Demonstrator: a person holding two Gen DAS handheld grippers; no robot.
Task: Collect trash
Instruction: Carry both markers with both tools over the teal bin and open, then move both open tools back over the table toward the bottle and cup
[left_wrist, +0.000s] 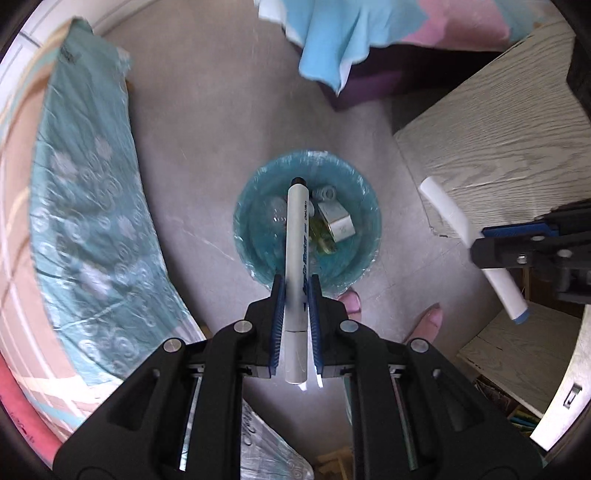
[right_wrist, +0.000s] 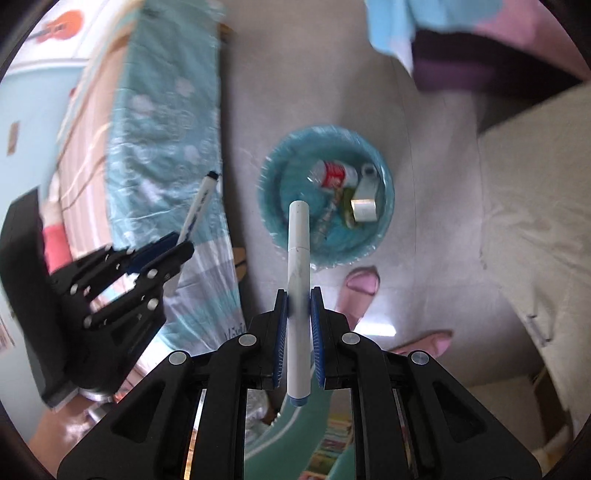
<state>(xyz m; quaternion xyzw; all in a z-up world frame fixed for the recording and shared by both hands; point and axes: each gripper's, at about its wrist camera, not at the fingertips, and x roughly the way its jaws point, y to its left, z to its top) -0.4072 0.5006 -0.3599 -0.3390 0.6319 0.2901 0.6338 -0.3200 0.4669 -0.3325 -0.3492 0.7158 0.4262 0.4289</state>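
White marker (left_wrist: 295, 258) with black tip clamped in my left tongs (left_wrist: 295, 295), poised over teal-lined bin (left_wrist: 258, 206) on grey floor; second white marker (right_wrist: 298, 280), blue-capped, clamped in my right tongs (right_wrist: 298, 301); bottle (right_wrist: 334, 175), small box (right_wrist: 364, 208) already in bin; pink slippers (right_wrist: 362, 286) beside it

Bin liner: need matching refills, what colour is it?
Translucent teal-blue bin liner, clearest in the right wrist view.

The left gripper (left_wrist: 295, 295) clamps a white marker (left_wrist: 296, 258) with blue lettering, its dark tip pointing over a teal-lined bin (left_wrist: 258, 206) holding a small box (left_wrist: 338, 219) and other litter. At right, the right gripper (left_wrist: 476, 240) grips a second white marker (left_wrist: 445, 205) beside a pale wood-grain table (left_wrist: 498, 140).
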